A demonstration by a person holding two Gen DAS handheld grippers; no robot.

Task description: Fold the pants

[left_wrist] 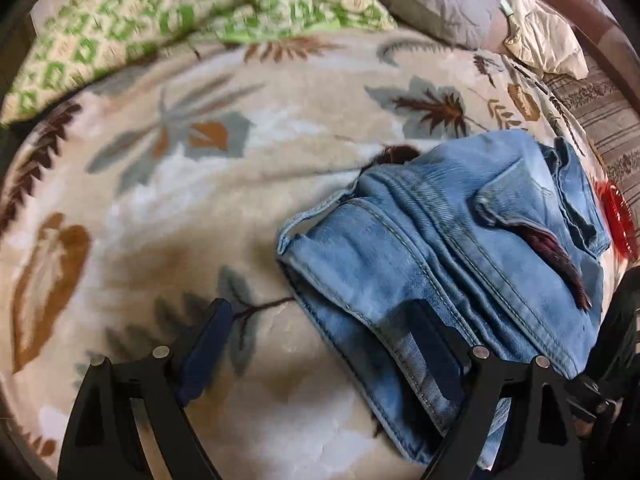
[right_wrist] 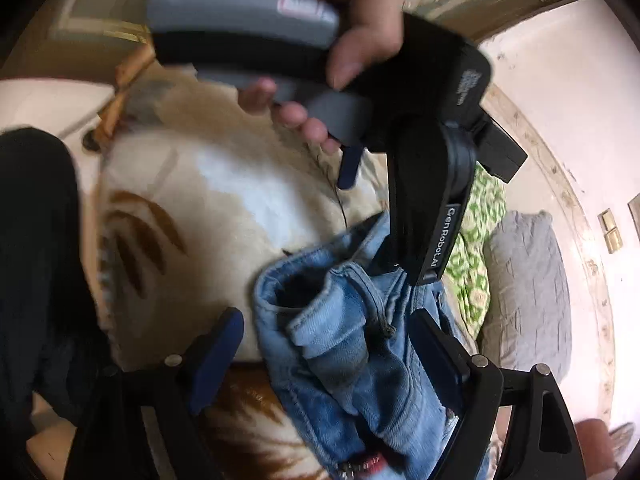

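Jeans (left_wrist: 452,248) lengthwise from lower-left toward upper-right

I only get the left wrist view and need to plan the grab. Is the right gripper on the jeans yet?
Observer: Not gripping. The right gripper is open, with a bunched part of the jeans between its fingers.
Operator: Which part?
Observer: It looks like a leg end. Its hem opening gapes towards the right wrist camera.
Operator: Anything above it?
Observer: A hand holds the left gripper above the denim.
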